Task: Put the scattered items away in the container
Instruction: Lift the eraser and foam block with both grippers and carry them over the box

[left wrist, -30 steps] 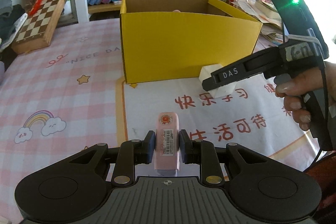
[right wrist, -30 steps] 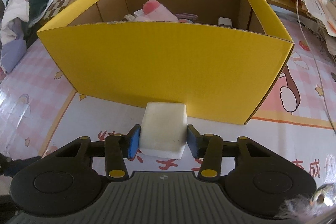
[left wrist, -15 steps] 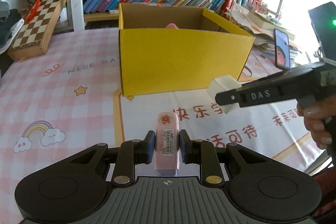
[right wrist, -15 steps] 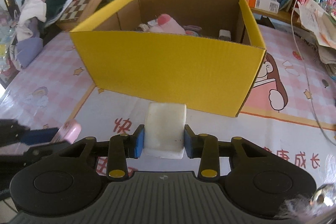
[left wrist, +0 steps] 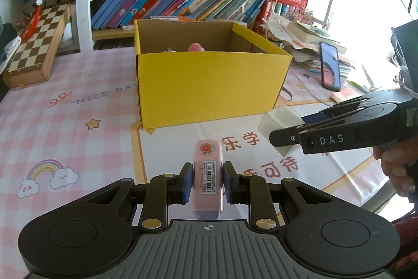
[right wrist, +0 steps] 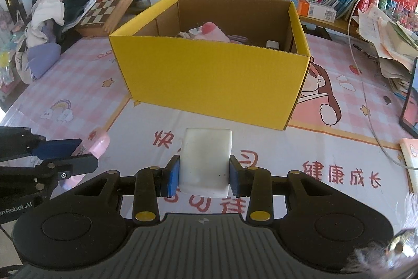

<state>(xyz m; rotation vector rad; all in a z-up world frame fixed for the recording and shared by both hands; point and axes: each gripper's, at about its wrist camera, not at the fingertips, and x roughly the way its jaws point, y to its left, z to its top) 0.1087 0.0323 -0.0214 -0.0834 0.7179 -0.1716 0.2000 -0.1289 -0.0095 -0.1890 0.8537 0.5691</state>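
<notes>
2 grippers are loaded: my left gripper (left wrist: 207,183) clamps the pink case (left wrist: 208,169), long axis toward the box (left wrist: 209,85); my right gripper (right wrist: 204,173) grips the white block (right wrist: 206,161), slightly nearer.

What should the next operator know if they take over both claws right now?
Left claw: shut on the pink eraser, held above the mat, short of the yellow box.
Right claw: shut on the white block, also lifted, in front of the box's near wall.
Done: some items already lie in the box, among them a pink plush; both remaining pieces are picked up.
Left: carry each over the rim, open, drop it in. No other loose task items show on the mat.
</notes>
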